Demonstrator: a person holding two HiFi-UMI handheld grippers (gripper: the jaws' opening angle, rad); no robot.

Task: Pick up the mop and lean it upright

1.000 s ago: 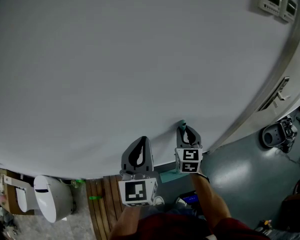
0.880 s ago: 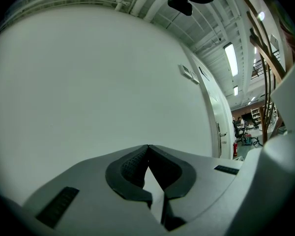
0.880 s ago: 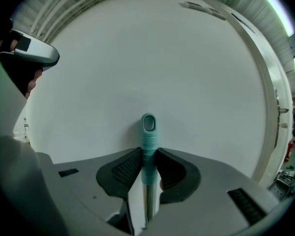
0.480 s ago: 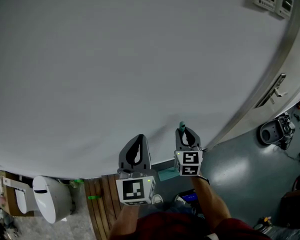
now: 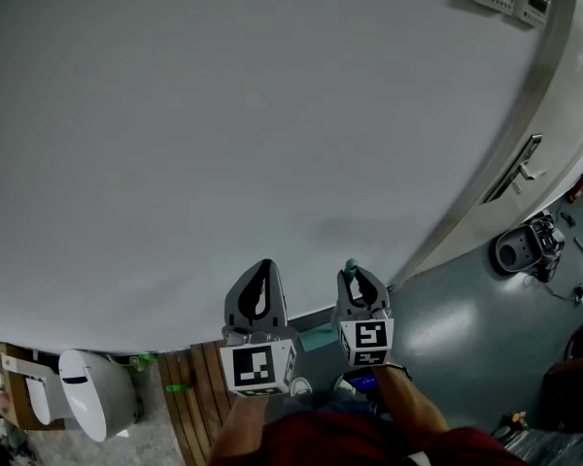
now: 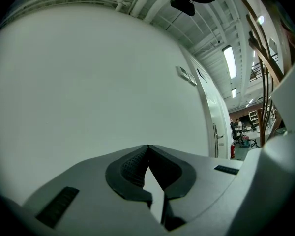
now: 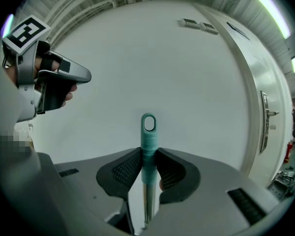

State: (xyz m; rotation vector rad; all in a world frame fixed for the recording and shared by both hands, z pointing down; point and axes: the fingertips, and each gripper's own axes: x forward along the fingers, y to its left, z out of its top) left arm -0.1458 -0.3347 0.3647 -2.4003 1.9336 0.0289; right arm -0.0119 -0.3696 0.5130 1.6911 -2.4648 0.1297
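at the foot of the pale wall [image 5: 223, 115], not far from the door frame [image 5: 525, 134], the right gripper [image 7: 148, 154] is clamped on the mop handle [image 7: 148, 132]. its dark ribbed pads press on the teal grip from both sides, just below the cap with the hanging hole, and the metal shaft runs down out of sight between the jaws. in the head view the cap pokes out beyond that gripper's tips and stands very near the wall, though whether it touches cannot be told. the handle looks upright or nearly so. a teal slab [image 5: 320, 338] lies on the grey floor [image 5: 447, 309] below, between the two grippers and by the edge of a wooden strip [image 5: 189, 396]. it may be the mop's head, but the shaft that would join it is hidden. the left gripper [image 6: 148, 150] sits beside the right one, its jaws drawn together at the tips with nothing between them, and it takes no part in the hold. judged from this, the lifting is done: the mop is raised and held by its top end. what is left is bringing the cap to rest against the wall with the head planted on the floor, then parting the jaws and drawing away without knocking the handle over. the smooth wall gives the cap little to catch on, so a sideways slide seems the main risk.
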